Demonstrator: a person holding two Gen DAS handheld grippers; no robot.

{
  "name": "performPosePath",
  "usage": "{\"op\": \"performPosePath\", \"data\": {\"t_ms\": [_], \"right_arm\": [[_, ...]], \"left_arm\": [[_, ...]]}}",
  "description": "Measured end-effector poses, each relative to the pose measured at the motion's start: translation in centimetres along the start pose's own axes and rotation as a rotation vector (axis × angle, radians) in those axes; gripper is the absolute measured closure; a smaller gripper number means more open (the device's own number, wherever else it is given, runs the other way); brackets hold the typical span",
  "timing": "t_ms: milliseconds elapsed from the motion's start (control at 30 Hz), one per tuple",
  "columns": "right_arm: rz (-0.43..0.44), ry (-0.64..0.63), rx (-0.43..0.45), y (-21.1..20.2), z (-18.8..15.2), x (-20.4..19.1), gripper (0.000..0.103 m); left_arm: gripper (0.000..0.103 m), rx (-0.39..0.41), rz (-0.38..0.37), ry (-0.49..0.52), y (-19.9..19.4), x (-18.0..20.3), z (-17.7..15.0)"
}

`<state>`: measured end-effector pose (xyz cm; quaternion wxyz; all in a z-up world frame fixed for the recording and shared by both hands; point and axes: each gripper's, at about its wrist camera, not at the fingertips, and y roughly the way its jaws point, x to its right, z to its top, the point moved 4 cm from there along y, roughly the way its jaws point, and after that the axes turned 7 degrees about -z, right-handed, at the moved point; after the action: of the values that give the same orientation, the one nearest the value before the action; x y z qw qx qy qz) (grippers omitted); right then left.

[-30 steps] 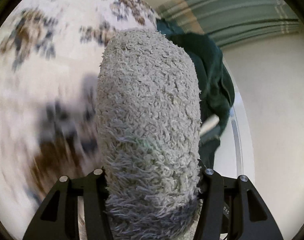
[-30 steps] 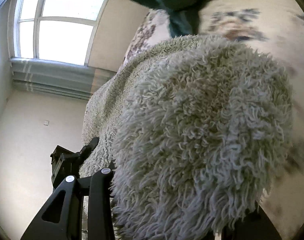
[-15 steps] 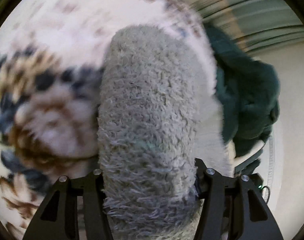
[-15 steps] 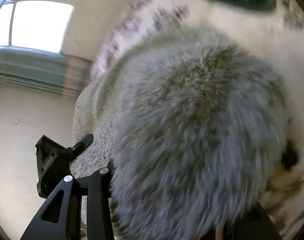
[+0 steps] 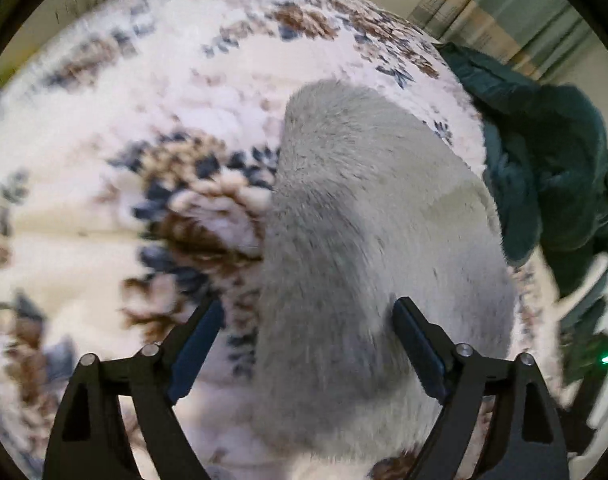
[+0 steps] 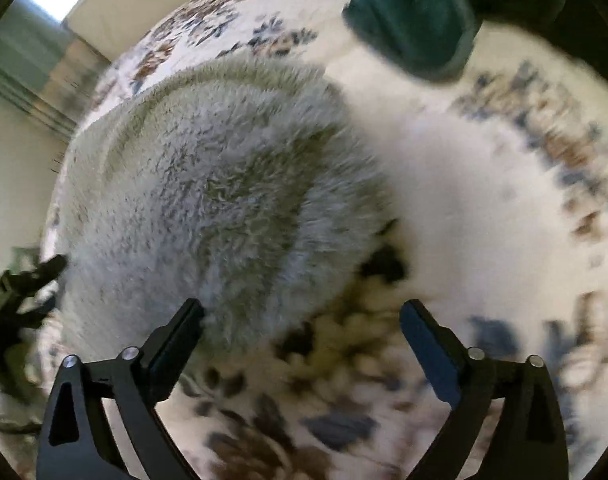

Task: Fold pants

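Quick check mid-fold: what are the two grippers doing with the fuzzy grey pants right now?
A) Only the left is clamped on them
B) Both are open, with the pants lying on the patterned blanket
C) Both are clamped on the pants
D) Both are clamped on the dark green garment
B: the left gripper and right gripper both show spread fingers with nothing pinched, and the grey pants lie on the floral blanket.

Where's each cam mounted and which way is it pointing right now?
Left wrist: on the left gripper, looking down its open fingers at grey fleece pants on a floral blanket; dark green garment at right.
Right wrist: on the right gripper, also open, facing down at the same pants.
Shared: pants, blanket, green garment.
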<state>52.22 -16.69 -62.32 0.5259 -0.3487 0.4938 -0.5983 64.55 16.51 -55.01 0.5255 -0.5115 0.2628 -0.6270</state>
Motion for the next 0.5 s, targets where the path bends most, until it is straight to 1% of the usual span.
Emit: {"op": "performPosePath", "data": {"t_ms": [33, 67, 100, 133, 200, 233, 267, 300, 333, 367, 400, 500], "right_arm": [[-0.051, -0.011, 0.027, -1.6, 0.2, 0.0, 0.0], [-0.089, -0.019, 0.046, -3.1, 0.7, 0.0, 0.0], [-0.132, -0.04, 0.07, -4.7, 0.5, 0.1, 0.0], [-0.154, -0.052, 0.083, -5.7, 1.4, -0.1, 0.0], [-0.19, -0.076, 0.11, -7.6, 4.7, -1.1, 0.0], [-0.195, -0.089, 0.122, -8.8, 5.2, -1.4, 0.0], [-0.193, -0.093, 0.127, -9.7, 6.7, -2.3, 0.0], [-0.183, -0.097, 0.135, -11.5, 6.5, -2.2, 0.0], [-0.178, -0.101, 0.139, -12.5, 6.8, -2.3, 0.0], [-0.179, -0.105, 0.145, -13.8, 7.2, -2.5, 0.0], [-0.176, -0.107, 0.152, -14.1, 8.4, -2.9, 0.0], [-0.169, -0.124, 0.173, -18.9, 8.2, -2.6, 0.0]], "left_arm": [[0.004, 0.006, 0.044, 0.026, -0.8, 0.7, -0.6], [0.004, 0.011, 0.072, 0.045, -1.4, 1.3, -0.9], [0.003, 0.017, 0.096, 0.062, -1.8, 1.8, -1.3], [0.003, 0.026, 0.121, 0.079, -2.6, 2.2, -1.8], [0.003, 0.05, 0.156, 0.105, -3.8, 3.7, -2.2], [0.003, 0.056, 0.175, 0.111, -4.6, 4.5, -2.6], [0.003, 0.058, 0.187, 0.114, -5.4, 5.0, -2.9], [0.003, 0.06, 0.194, 0.116, -6.4, 5.7, -3.3], [0.003, 0.067, 0.202, 0.115, -7.3, 6.3, -3.5], [0.003, 0.075, 0.207, 0.119, -8.3, 6.9, -3.7], [0.003, 0.082, 0.209, 0.126, -9.3, 7.6, -4.0], [0.003, 0.118, 0.207, 0.147, -13.8, 10.2, -5.3]]}}
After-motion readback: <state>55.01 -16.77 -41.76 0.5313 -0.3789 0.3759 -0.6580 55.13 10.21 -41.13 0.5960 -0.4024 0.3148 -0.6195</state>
